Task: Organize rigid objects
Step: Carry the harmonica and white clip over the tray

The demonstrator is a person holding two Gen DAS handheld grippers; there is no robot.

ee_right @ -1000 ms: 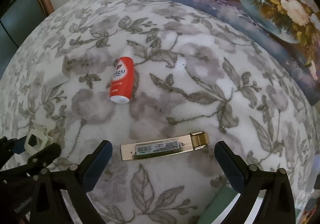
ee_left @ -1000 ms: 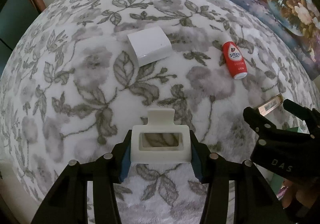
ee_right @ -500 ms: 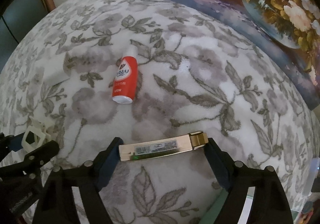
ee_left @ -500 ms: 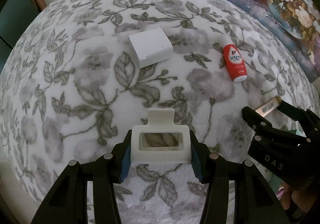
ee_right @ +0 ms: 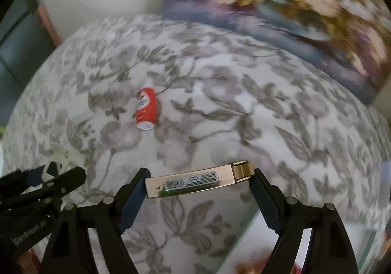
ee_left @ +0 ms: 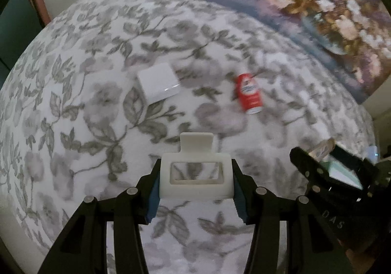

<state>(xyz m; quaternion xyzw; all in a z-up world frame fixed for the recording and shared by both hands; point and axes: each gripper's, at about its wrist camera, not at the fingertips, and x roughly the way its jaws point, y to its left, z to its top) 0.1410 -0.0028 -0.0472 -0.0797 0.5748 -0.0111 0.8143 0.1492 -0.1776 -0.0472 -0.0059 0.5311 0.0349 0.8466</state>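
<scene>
Right wrist view: right gripper [ee_right: 198, 182], wide open a second ago, now clamps gold bar [ee_right: 198, 181] endwise, lifted. Left gripper [ee_left: 195, 184] keeps white frame [ee_left: 195, 176] pinched. Both ready for sorting.

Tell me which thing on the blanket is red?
The little bottle lying on its side on the blanket. It alone is red; the box beside it is plain white.

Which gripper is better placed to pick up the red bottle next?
Neither yet: the left gripper holds a white clip, the right gripper a gold bar. The red bottle lies nearer the right.
</scene>
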